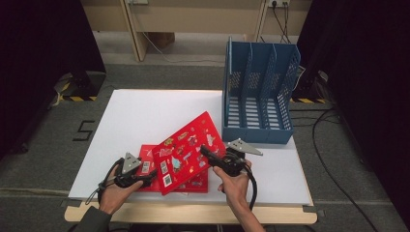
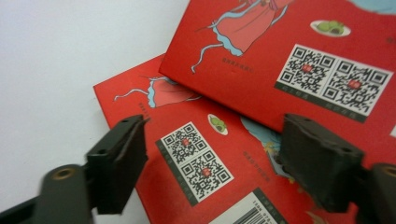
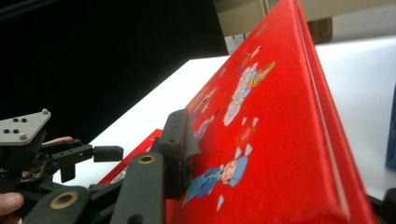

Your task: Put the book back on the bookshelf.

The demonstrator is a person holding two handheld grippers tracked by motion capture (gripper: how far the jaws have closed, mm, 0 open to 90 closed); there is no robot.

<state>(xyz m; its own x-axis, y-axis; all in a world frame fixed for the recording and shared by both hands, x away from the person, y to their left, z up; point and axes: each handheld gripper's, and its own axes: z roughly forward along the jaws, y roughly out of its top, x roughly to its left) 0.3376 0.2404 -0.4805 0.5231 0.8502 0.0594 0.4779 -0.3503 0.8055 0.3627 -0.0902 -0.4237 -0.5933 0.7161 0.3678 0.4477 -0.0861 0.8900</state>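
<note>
On the left side of the white surface (image 1: 145, 113), the left claw (image 1: 145, 178) sits released over the lower red book (image 1: 145, 166) — in the left gripper view its jaws stand apart with nothing pinched, straddling the QR-code corner. That book lies flat, partly under the upper red book (image 1: 188, 150). Moving right, the right claw (image 1: 207, 153) is clenched on the upper book's edge, holding it tilted, its near corner over the flat one. In the right gripper view only one pad (image 3: 180, 149) is clearly pressing the cover; the other is hidden at the frame edge.

What could go wrong — it's a one-sided pinch on a wide, floppy cover, so I'd guess the book could pivot or slide out as it rises. The low corner could also drag the flat one along. Further right, the blue file rack (image 1: 258, 92) has narrow slots, so a tilted book could catch a divider.
</note>
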